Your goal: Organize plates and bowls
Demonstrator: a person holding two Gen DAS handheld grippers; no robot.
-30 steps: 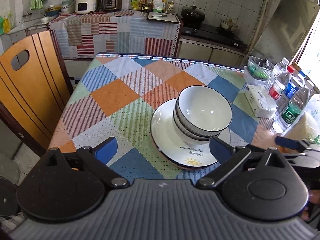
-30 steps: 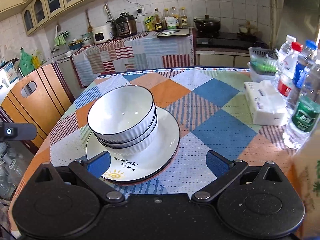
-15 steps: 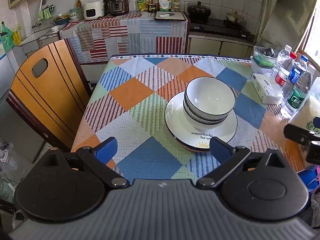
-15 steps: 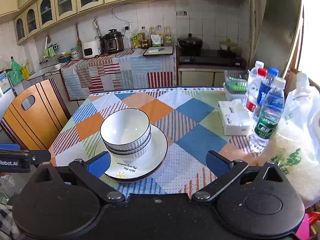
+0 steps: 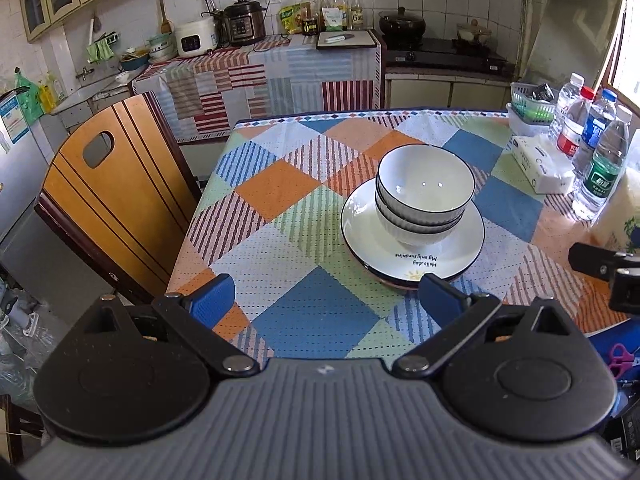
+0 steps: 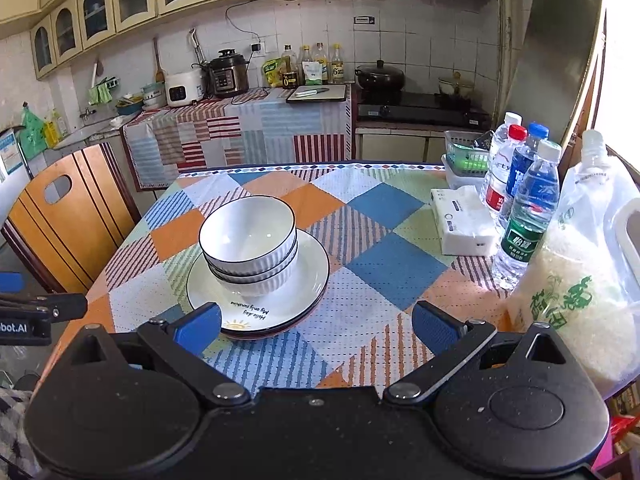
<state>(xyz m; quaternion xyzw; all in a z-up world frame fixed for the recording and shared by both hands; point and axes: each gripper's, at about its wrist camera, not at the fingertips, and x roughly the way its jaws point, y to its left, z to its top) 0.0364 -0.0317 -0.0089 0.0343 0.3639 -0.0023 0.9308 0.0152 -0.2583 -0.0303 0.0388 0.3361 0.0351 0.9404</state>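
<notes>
White bowls with dark rims are nested in a stack on white plates with a sun picture, on the checked tablecloth. The stack also shows in the right wrist view, on the plates. My left gripper is open and empty, held back above the table's near edge. My right gripper is open and empty, also drawn back from the stack. Part of the right gripper shows at the left view's right edge.
A wooden chair stands at the table's left side. Water bottles, a tissue pack, a green basket and a bag of rice line the right side. A kitchen counter is behind.
Both grippers have pulled back and up from the stack of bowls and plates, which now looks smaller and farther. The stack has not moved.
</notes>
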